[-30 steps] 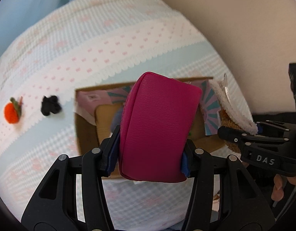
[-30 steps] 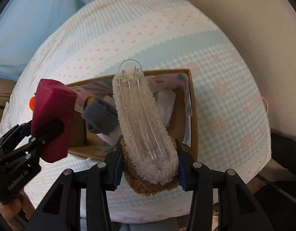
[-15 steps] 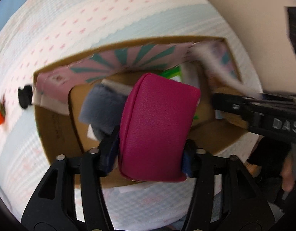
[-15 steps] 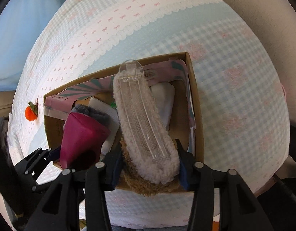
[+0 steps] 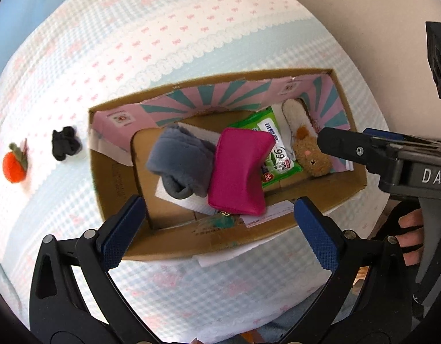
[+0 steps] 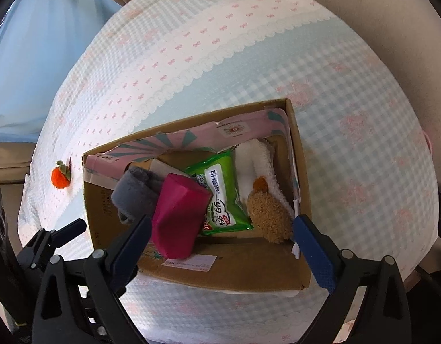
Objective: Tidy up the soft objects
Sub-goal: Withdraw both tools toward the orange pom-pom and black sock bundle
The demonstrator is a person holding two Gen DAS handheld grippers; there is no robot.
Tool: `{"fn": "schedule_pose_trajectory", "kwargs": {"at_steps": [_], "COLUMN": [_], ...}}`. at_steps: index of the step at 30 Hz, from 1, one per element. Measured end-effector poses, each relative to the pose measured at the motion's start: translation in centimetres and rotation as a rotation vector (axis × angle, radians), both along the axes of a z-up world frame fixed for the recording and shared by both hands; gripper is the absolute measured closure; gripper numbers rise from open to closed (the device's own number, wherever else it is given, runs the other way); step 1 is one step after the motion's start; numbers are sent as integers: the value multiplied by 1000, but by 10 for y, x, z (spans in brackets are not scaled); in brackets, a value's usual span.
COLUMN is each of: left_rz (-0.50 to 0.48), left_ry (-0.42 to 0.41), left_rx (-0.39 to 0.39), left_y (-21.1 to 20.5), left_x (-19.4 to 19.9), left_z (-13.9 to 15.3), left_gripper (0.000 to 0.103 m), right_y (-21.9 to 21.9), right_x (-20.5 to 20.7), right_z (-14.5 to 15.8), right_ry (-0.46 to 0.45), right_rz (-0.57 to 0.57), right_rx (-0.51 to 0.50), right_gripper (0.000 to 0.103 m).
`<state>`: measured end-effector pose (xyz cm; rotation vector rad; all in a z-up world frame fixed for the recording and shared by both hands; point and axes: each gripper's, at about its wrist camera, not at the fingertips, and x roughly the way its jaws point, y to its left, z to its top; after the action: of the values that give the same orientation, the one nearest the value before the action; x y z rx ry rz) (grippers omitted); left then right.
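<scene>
Left wrist view: the left gripper (image 5: 217, 220) hangs spread wide and empty over the near wall of the cardboard box (image 5: 220, 243). The magenta pouch (image 5: 237, 172) lies inside just beyond it, between the grey plush piece (image 5: 183, 160) and the green wipes pack (image 5: 275, 154). The right gripper (image 6: 220, 243), equally wide and empty, is above the near wall too; the brown plush slipper (image 6: 270, 212) lies against the box's right wall. Bare bedspread (image 6: 349, 114) surrounds the box.
</scene>
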<state>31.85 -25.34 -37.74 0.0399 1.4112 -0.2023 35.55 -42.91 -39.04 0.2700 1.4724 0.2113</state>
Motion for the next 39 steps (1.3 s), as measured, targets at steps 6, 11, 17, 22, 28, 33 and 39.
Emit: {"fn": "schedule_pose_trajectory", "kwargs": {"at_steps": [6, 11, 17, 22, 28, 33, 39], "left_rz": [-1, -1, 24, 59, 120, 159, 185], "left_ry": [-65, -141, -247, -353, -474, -544, -611], "left_rx": [-19, -31, -32, -30, -66, -75, -55], "left_y": [15, 38, 81, 124, 186, 233, 284], "left_x": [-16, -42, -82, -118, -169, -200, -230], "left_z": [32, 71, 122, 166, 212, 234, 246], "left_gripper": [0, 0, 0, 0, 0, 0, 0], "right_y": [9, 22, 55, 88, 140, 176, 210], "right_x": [-15, -39, -77, -115, -163, -196, -228], "right_z": [30, 72, 133, 175, 218, 237, 247], "right_ry": [-74, -168, -344, -476, -605, -668, -703], "right_rz": [7, 4, 4, -19, 13, 23, -16], "right_rx": [-25, -53, -104, -104, -146, -172, -216], "right_gripper": [5, 5, 5, 5, 5, 5, 5]}}
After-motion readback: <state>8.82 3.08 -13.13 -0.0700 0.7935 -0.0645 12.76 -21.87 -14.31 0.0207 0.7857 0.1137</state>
